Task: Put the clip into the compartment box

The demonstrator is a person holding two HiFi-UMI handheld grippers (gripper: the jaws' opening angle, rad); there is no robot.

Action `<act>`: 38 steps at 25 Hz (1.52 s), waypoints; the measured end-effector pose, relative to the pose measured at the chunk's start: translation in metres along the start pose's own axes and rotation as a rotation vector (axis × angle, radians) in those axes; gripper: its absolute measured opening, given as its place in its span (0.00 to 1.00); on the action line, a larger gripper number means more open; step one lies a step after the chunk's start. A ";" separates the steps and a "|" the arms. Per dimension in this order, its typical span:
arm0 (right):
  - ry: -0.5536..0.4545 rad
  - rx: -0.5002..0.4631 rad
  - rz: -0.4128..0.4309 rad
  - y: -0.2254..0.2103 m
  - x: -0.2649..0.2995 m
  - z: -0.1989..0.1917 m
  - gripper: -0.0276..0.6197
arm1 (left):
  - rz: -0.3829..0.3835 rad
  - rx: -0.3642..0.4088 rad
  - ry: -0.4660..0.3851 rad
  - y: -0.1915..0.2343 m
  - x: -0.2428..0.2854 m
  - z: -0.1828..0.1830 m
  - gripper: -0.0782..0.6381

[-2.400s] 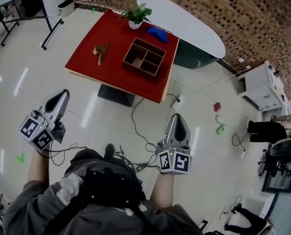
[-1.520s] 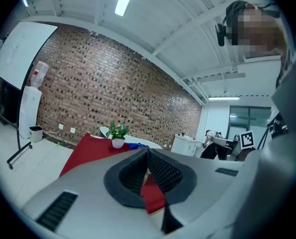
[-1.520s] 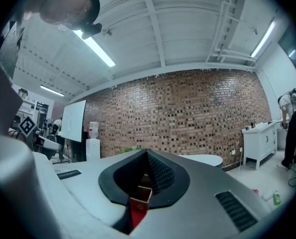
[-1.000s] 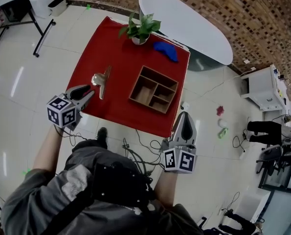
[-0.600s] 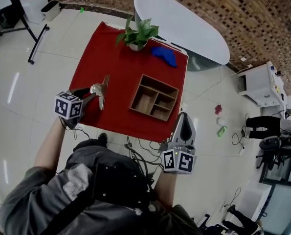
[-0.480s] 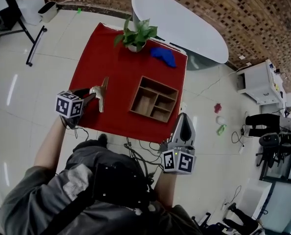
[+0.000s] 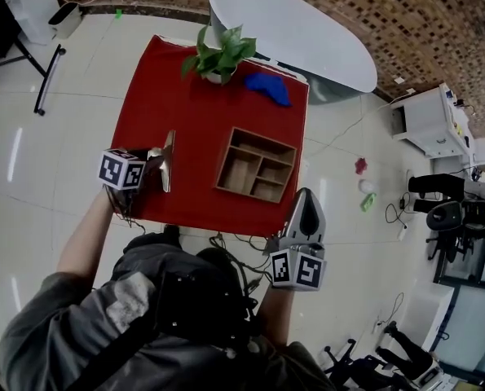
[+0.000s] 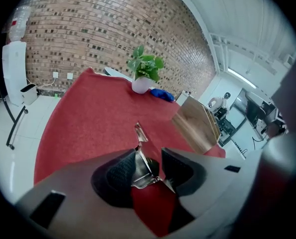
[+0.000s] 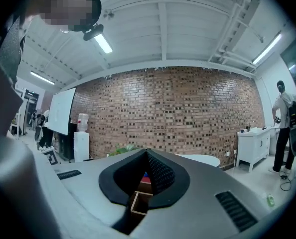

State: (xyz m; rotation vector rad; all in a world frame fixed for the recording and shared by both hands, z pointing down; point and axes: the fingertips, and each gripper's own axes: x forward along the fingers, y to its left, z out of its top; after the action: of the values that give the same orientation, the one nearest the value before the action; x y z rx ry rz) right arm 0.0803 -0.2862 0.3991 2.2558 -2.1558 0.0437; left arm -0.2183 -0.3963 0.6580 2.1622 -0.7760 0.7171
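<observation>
One shiny silver metal clip point(image 8: 140, 168), lying on red tablecloth point(image 8: 93, 118)

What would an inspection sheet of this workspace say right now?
surface: red table, mostly bare.
job's things: clip on table, left of compartment box, which looks empty.
clutter: potted plant, blue object at far edge.
grippers: left gripper jaws just been opening, open around clip; right gripper jaws shut, empty.
cables: black leads on floor by table.
surroundings: white oval table, brick wall, tiled floor.
</observation>
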 end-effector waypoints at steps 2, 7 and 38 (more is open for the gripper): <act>0.005 0.000 -0.009 -0.005 0.002 -0.003 0.05 | -0.016 -0.018 0.017 0.000 0.007 0.001 0.34; 0.001 -0.003 -0.015 -0.018 0.006 -0.003 0.05 | -0.010 -0.054 0.059 -0.001 0.013 0.004 0.30; -0.073 0.023 0.087 -0.084 -0.059 0.029 0.05 | -0.345 0.049 -0.644 -0.251 -0.178 0.111 0.19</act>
State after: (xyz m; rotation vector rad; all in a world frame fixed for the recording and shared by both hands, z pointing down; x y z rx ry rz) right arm 0.1613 -0.2249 0.3681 2.2075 -2.3012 -0.0118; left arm -0.1319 -0.2864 0.3624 2.5085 -0.6643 -0.1554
